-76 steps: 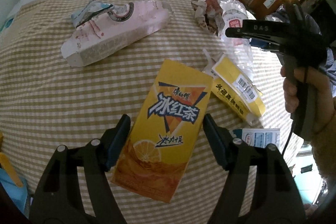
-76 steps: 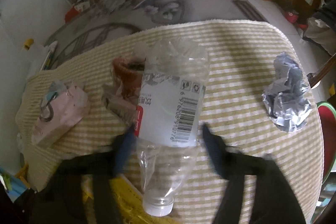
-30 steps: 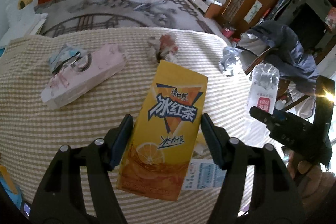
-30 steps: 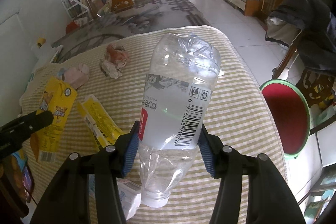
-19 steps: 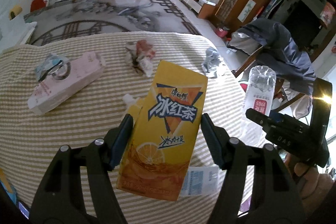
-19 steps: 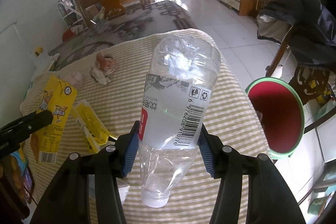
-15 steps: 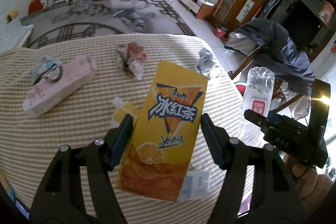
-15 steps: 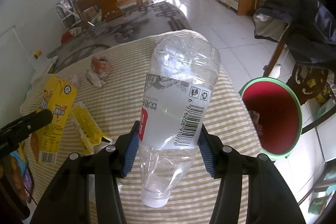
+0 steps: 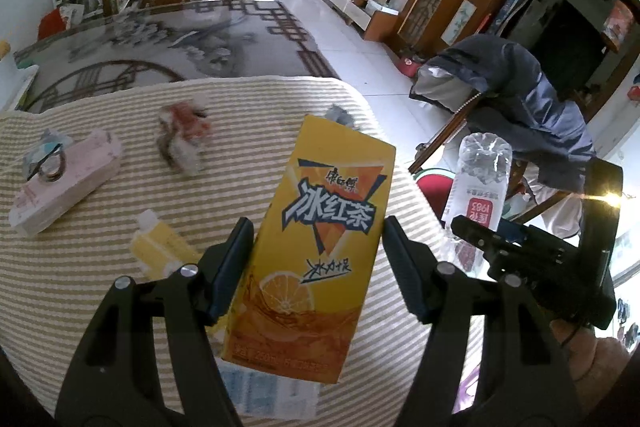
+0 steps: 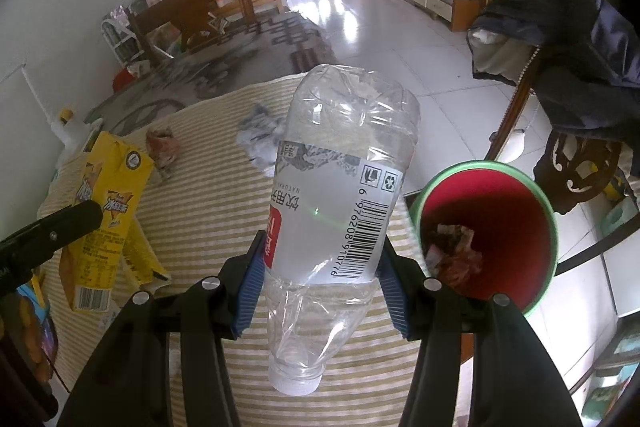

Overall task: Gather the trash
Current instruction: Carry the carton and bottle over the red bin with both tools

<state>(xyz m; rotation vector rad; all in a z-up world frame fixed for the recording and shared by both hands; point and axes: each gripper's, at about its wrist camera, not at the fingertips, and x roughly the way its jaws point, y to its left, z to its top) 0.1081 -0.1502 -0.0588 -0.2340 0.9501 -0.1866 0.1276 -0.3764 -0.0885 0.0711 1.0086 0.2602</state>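
The empty, crushable water bottle [image 10: 340, 195] is pinched at its label by the right gripper [image 10: 320, 275], the stiffer iced tea carton [image 9: 316, 251] by the left gripper [image 9: 316, 267].

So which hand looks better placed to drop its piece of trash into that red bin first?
Probably the right. Its gripper holds the plastic bottle near the table edge, beside the red bin. The left gripper, with the yellow tea carton, is farther back over the table.

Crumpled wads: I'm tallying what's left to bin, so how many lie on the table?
2: a reddish wad mid-table and a grey wad near the far edge. Others may be hidden behind the held carton or bottle.
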